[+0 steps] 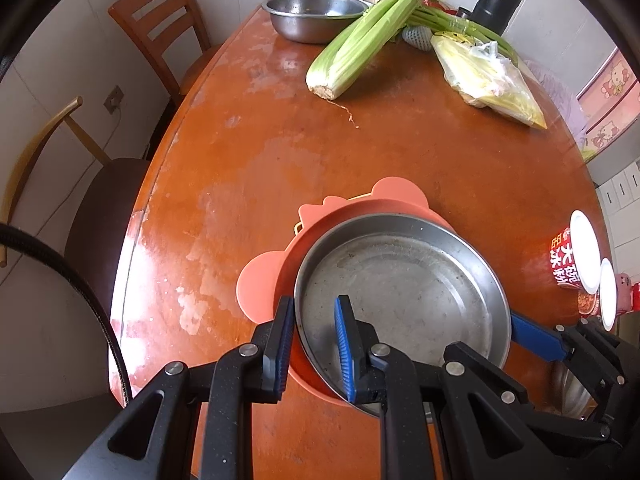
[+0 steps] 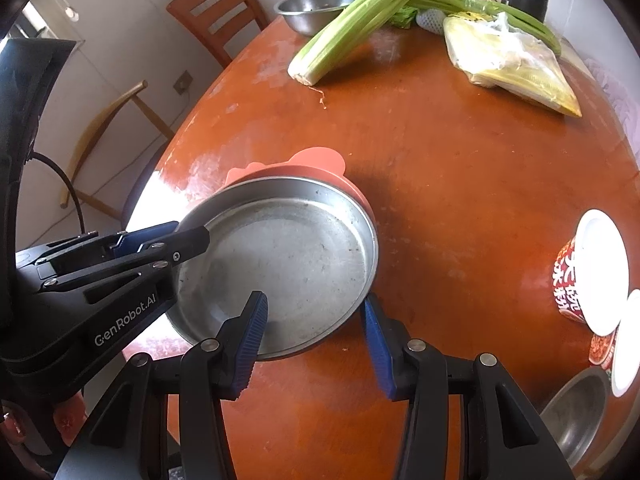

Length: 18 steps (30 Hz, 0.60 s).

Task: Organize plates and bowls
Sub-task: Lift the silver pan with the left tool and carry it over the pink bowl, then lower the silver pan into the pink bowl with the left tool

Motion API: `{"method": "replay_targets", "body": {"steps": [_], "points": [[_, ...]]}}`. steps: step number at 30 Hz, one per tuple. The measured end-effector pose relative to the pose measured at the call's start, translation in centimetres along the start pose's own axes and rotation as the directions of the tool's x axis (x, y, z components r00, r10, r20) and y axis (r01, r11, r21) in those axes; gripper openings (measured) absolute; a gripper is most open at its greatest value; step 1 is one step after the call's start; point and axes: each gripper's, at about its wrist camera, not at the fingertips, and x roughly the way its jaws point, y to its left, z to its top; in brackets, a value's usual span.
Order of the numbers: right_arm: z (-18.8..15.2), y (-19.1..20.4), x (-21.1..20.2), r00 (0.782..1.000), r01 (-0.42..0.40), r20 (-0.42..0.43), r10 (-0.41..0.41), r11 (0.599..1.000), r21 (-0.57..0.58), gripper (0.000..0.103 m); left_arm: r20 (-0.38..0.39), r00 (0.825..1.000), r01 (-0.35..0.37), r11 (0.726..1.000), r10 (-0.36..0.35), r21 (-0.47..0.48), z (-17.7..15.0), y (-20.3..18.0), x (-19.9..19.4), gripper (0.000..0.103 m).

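In the left wrist view, the left gripper [image 1: 316,344] is nearest, its fingers [image 1: 280,344] apart astride the near-left rim of the steel plate [image 1: 404,284], which sits on a pink plate [image 1: 260,284] on the table [image 1: 360,152]. In the right wrist view, the right gripper [image 2: 316,340] has its fingers [image 2: 250,340] apart around the steel plate's [image 2: 288,260] near-right rim; celery [image 2: 352,20] lies far.
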Motion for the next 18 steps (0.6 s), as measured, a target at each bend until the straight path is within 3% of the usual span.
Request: {"method": "replay_targets", "body": {"steps": [18], "points": [[1.0,-0.5,2.4,0.999,-0.012,-0.040,0.011,1.000,-0.006,0.050,-0.047,0.999,-0.011,1.000,0.011,-0.014,0.8,0.5,2.0,0.020]]}}
